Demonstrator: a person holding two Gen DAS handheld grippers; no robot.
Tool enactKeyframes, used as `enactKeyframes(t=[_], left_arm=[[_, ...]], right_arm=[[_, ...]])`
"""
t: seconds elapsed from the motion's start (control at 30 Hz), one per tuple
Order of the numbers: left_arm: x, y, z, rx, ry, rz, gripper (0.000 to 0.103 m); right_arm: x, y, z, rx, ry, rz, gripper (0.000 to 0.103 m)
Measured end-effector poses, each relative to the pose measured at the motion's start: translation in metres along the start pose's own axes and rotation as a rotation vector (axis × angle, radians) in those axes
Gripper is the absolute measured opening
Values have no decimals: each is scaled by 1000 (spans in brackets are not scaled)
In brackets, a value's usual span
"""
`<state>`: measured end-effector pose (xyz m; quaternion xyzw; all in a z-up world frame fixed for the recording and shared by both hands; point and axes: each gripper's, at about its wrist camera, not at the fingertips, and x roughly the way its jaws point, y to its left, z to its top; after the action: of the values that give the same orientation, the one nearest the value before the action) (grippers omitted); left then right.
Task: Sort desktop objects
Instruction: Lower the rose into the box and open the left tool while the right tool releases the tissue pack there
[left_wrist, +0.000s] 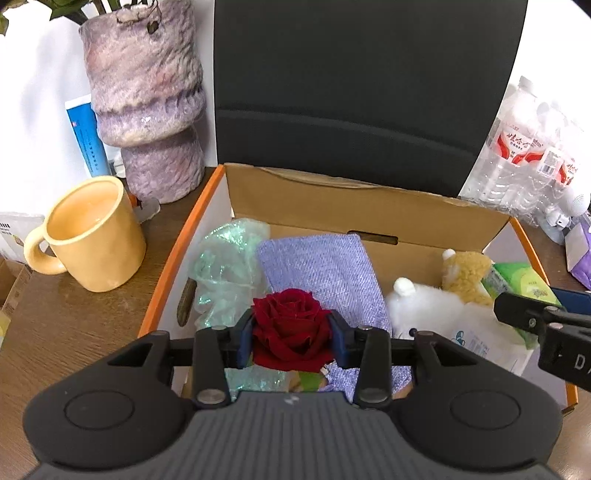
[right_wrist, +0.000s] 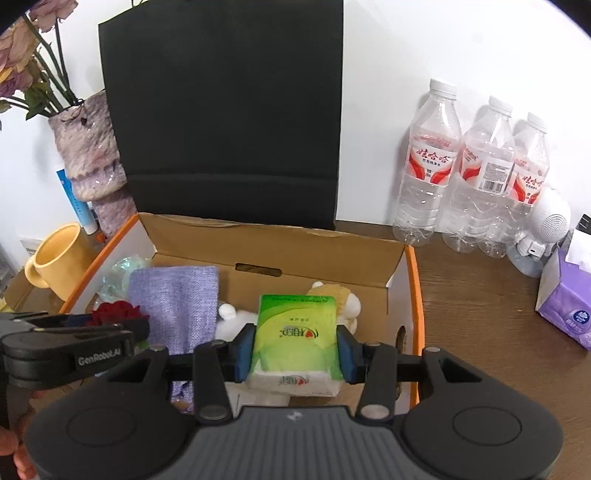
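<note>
Your left gripper (left_wrist: 292, 338) pinches the dark red rose bloom (left_wrist: 291, 325) over the near left of the open orange-edged cardboard box (right_wrist: 413, 291). Your right gripper (right_wrist: 295, 349) clamps the green tissue pack (right_wrist: 295, 328), long axis pointing away, above the box's right half; both loads hang directly over it.

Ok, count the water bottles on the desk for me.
3. All stand in a row against the wall, right of the cardboard box: left bottle, middle bottle, right bottle. None obviously hidden behind them.
</note>
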<state>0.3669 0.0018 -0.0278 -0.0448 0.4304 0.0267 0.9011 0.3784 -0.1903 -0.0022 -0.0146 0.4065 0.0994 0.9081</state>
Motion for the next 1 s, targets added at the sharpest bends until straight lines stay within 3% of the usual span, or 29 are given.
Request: enactKeyframes(t=[0.33,0.4,0.5,0.6,0.67,0.83,0.87,0.9,1.0], left_arm=[[-4,1,1,-8,-18,-21,53],[-6,2,1,-12,-25,-27,55],[-11,3,2,-14,-37,-36,57],[-17,1,3,-14,-51,-44,64],[-21,0,3,-16,-62,-54,75],[-33,-4,1,-20,-85,-63,93],[-36,-4,1,-23,-89,-53,98],[-39,-3,1,-29,-94,-49,101],[-48,2,1,-47,-108,-66,103]], right_arm=[[9,-4,-2,31,17,-16,48],[7,-6,-1,38,10,-14,61],[2,-9,1,53,-10,-3,72],[-3,-9,2,59,-21,0,79],[-6,-8,2,56,-19,1,87],[-18,-7,1,62,-28,10,90],[-21,-7,0,66,-34,8,95],[-24,-8,0,70,-40,8,103],[-33,-9,-1,74,-52,20,103]])
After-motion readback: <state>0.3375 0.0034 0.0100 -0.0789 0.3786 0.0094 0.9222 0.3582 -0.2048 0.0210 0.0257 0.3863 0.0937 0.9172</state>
